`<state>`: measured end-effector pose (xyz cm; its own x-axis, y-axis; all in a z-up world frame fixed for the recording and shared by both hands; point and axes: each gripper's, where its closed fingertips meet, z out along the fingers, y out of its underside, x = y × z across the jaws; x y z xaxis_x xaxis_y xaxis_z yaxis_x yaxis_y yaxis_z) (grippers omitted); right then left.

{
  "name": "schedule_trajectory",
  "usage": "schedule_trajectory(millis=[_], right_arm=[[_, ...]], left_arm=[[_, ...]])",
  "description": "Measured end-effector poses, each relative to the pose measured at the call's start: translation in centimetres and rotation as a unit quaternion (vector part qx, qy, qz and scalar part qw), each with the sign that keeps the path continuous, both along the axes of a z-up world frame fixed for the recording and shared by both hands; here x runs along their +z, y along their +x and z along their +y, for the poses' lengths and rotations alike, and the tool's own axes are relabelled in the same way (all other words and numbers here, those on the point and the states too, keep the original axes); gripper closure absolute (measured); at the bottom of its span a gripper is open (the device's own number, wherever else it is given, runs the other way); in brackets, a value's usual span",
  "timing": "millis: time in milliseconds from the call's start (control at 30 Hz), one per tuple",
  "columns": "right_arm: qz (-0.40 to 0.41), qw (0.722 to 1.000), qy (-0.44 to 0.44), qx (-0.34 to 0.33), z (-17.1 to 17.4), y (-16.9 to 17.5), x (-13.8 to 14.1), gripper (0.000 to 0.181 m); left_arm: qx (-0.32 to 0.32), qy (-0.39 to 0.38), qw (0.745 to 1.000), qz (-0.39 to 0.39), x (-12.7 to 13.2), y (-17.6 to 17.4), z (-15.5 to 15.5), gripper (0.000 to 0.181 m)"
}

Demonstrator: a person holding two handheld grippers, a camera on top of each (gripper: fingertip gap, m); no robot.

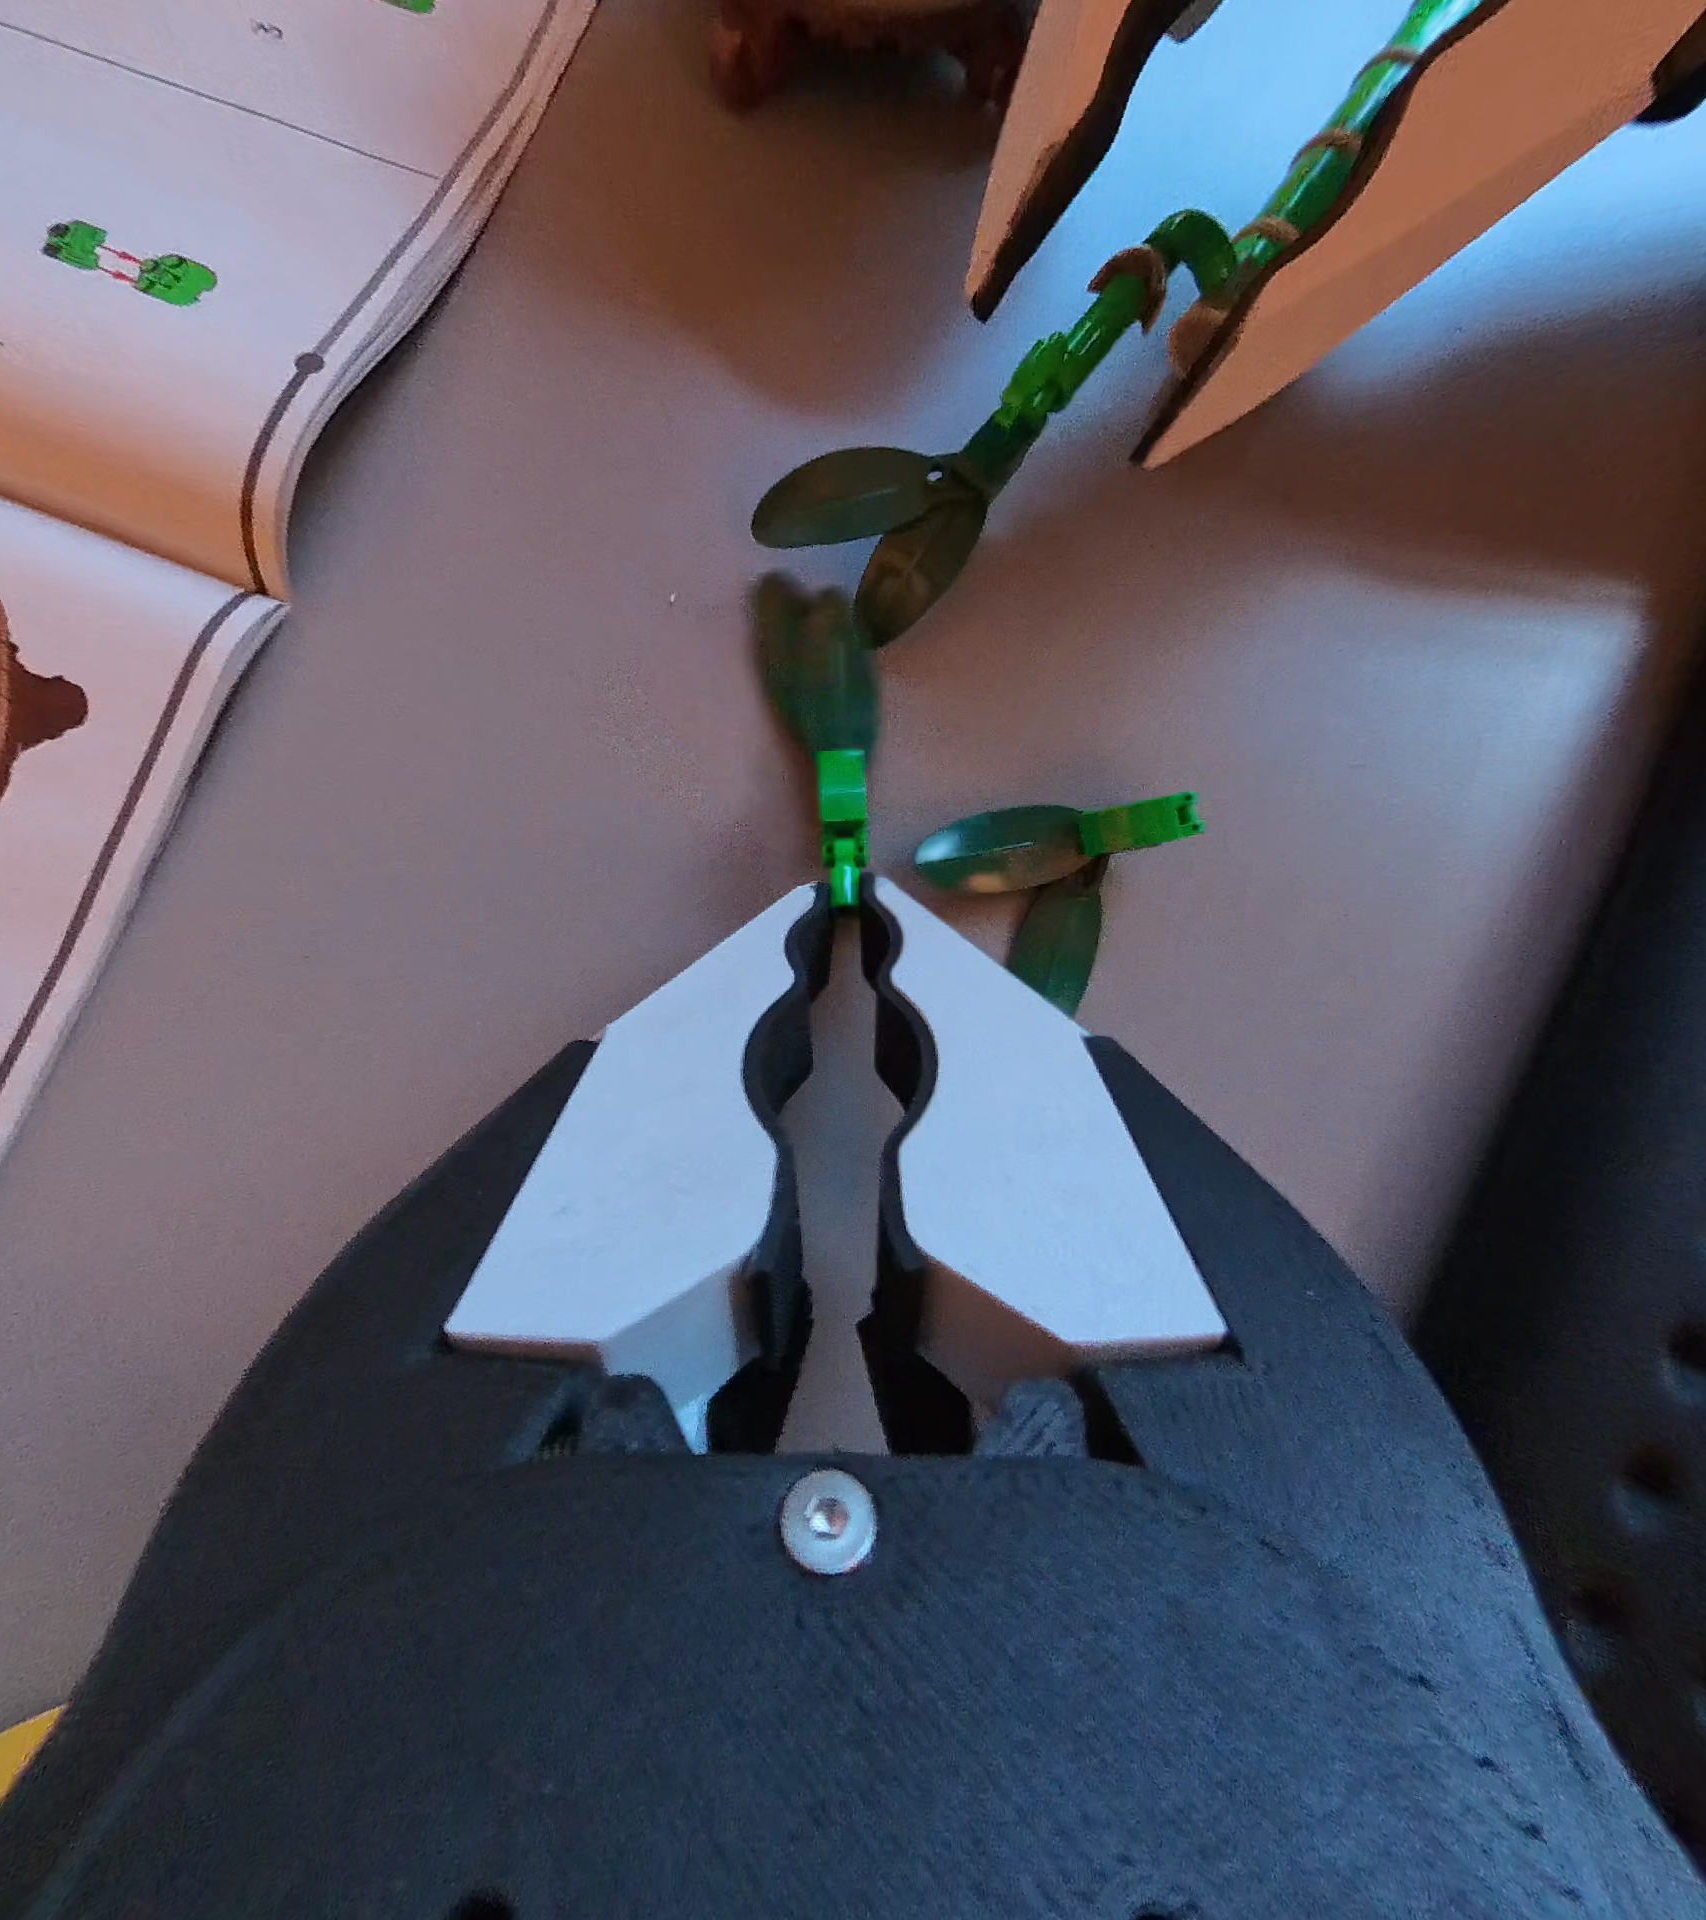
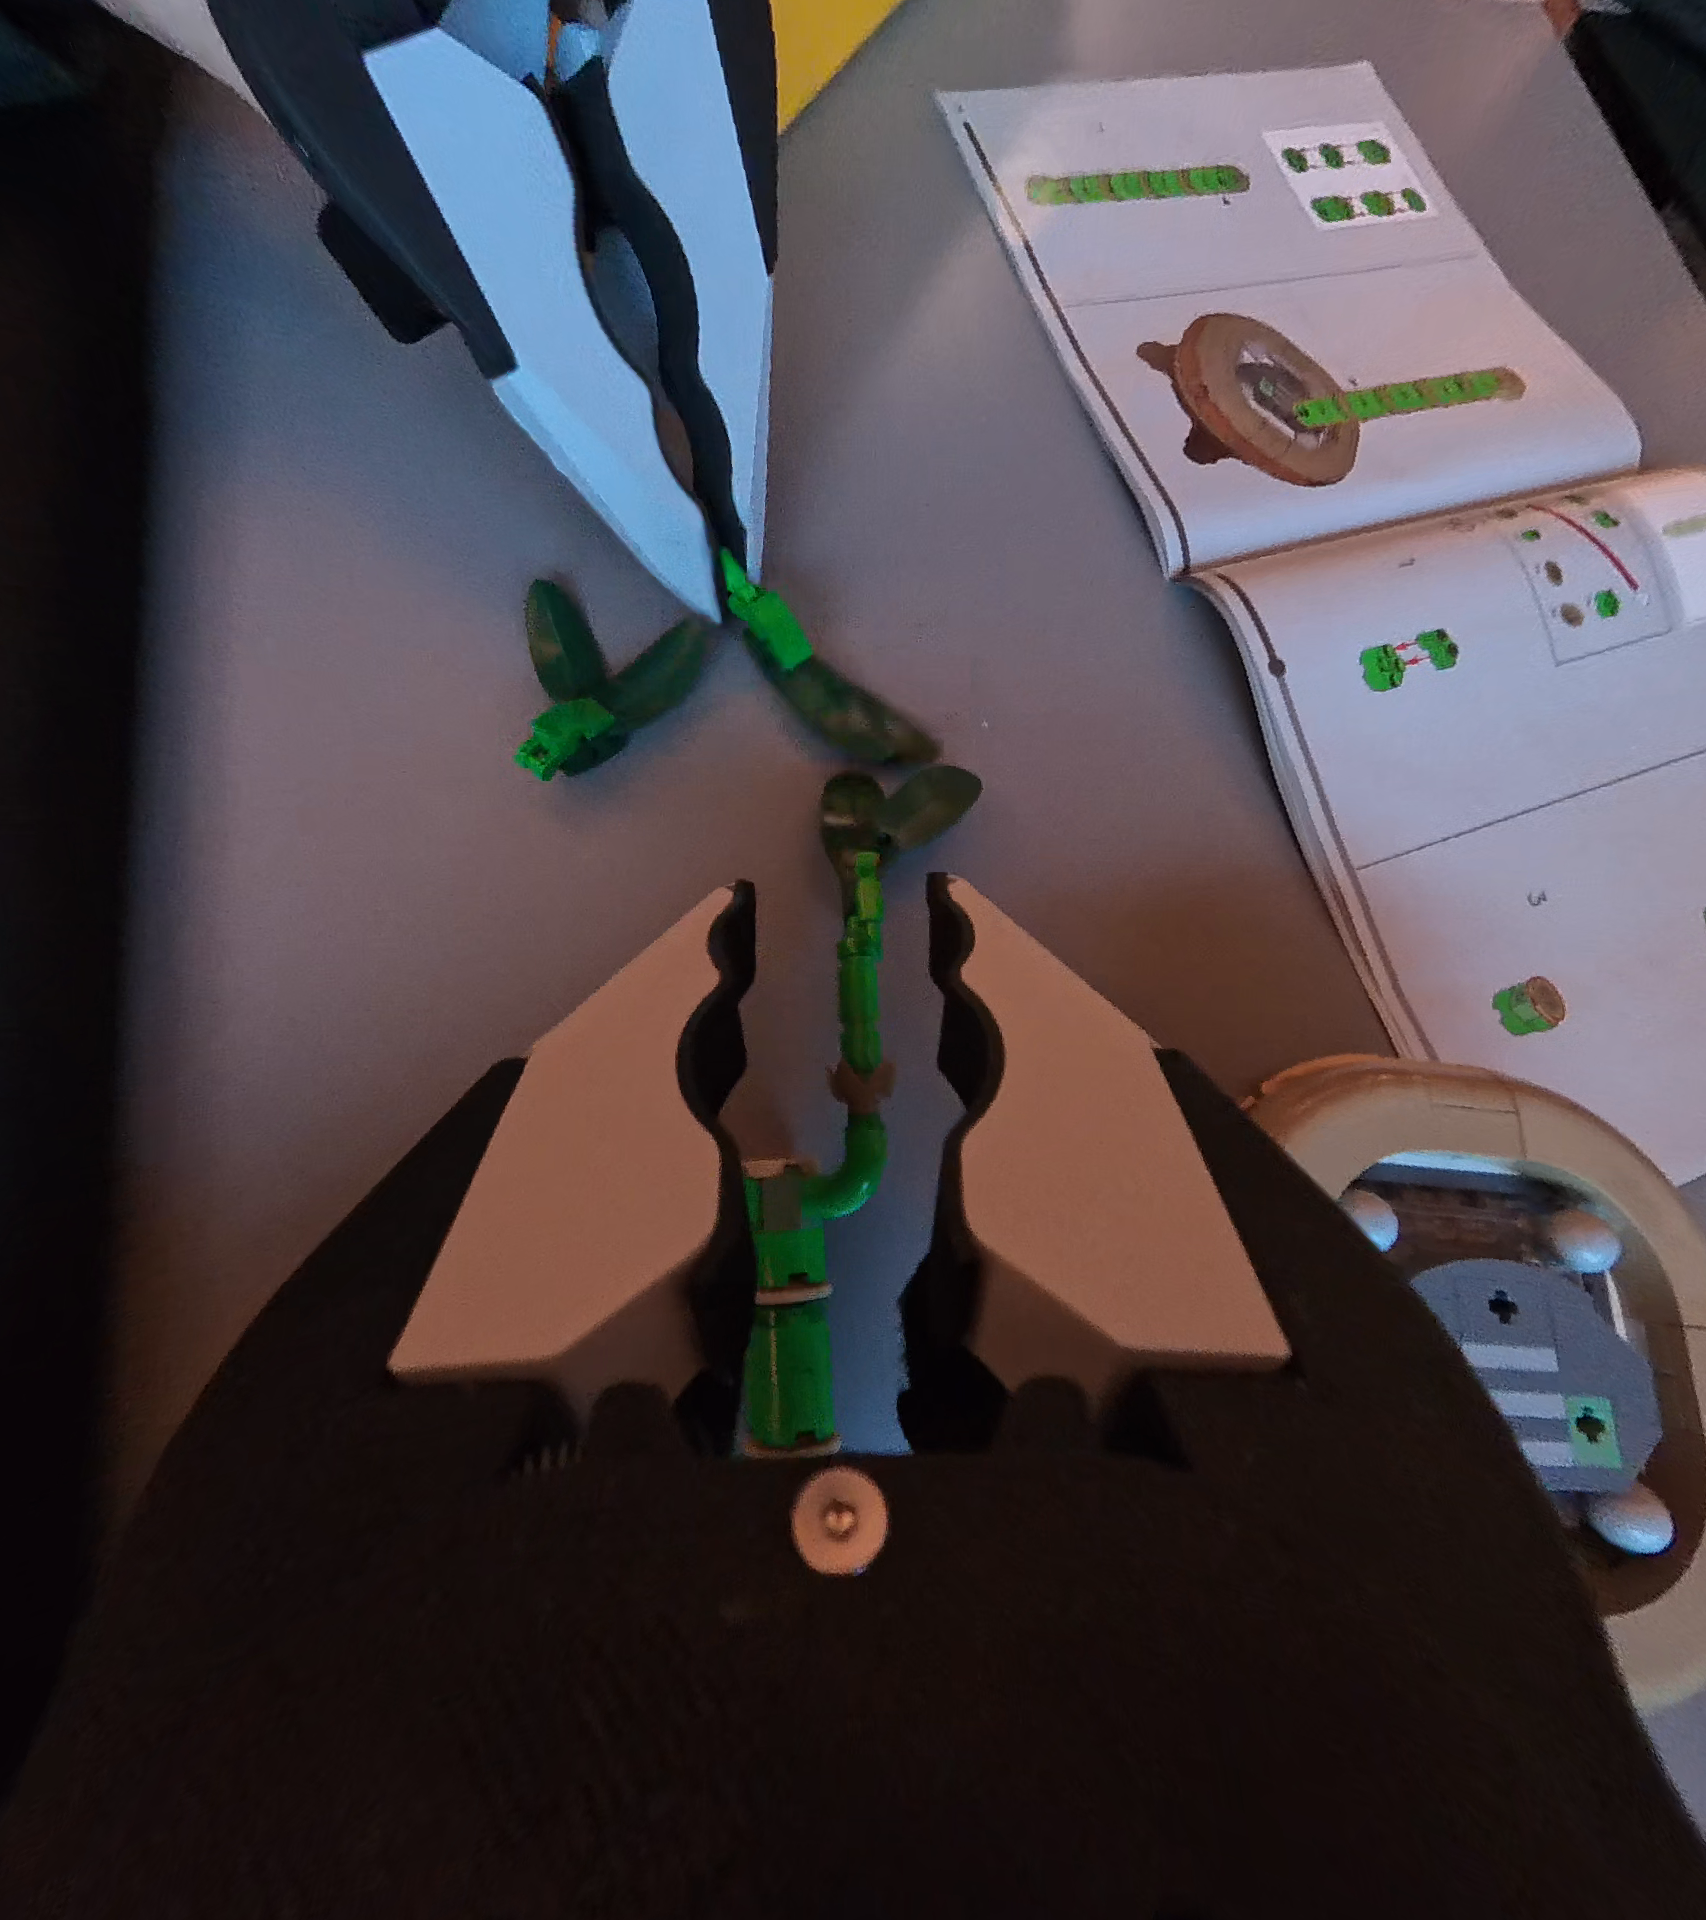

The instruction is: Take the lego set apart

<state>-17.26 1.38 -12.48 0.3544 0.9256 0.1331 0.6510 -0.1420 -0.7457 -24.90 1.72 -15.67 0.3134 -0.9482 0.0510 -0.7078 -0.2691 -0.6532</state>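
My left gripper (image 1: 844, 899) is shut on the bright green connector of a small leaf piece (image 1: 841, 790), whose dark leaves point away from me just above the grey table. It also shows in the right wrist view (image 2: 776, 629), pinched at the left gripper's tips (image 2: 729, 592). A green stem (image 2: 859, 997) with brown rings and two dark leaves at its end (image 2: 916, 805) lies between the spread fingers of my right gripper (image 2: 841, 894), its thick end against the left finger. In the left wrist view the stem (image 1: 1109, 312) runs between the right gripper's fingers (image 1: 1062, 379).
A second loose leaf piece (image 1: 1036, 847) lies on the table beside my left fingertips (image 2: 610, 686). An open instruction booklet (image 2: 1451, 727) lies to one side (image 1: 153, 156). The round tan pot base (image 2: 1659, 1195) stands by my right gripper. A black perforated surface (image 1: 1659, 1247) borders the table. About 9 cm separates my left fingertips from my right.
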Motion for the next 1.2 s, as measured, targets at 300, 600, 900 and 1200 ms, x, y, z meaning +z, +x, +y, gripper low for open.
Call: schedule_trajectory(millis=[300,600,900,1200], right_arm=[[-0.036,0.998,-0.045,-0.016,0.0,1.1,-1.8,0.174],[0.303,0.939,-0.165,0.014,-1.3,-1.7,8.0,0.175],[0.333,0.925,-0.17,0.063,-2.7,-4.3,9.0,0.175],[0.321,0.932,-0.159,0.054,-2.2,-4.1,8.6,0.173]], left_arm=[[0.034,0.014,0.999,-0.018,0.9,-0.6,1.2,0.152],[-0.015,-0.05,0.949,-0.312,10.6,3.0,-1.9,0.137],[-0.053,-0.088,0.919,-0.379,12.7,4.5,-3.4,0.171],[-0.024,-0.104,0.908,-0.405,13.3,3.7,-2.4,0.175]])
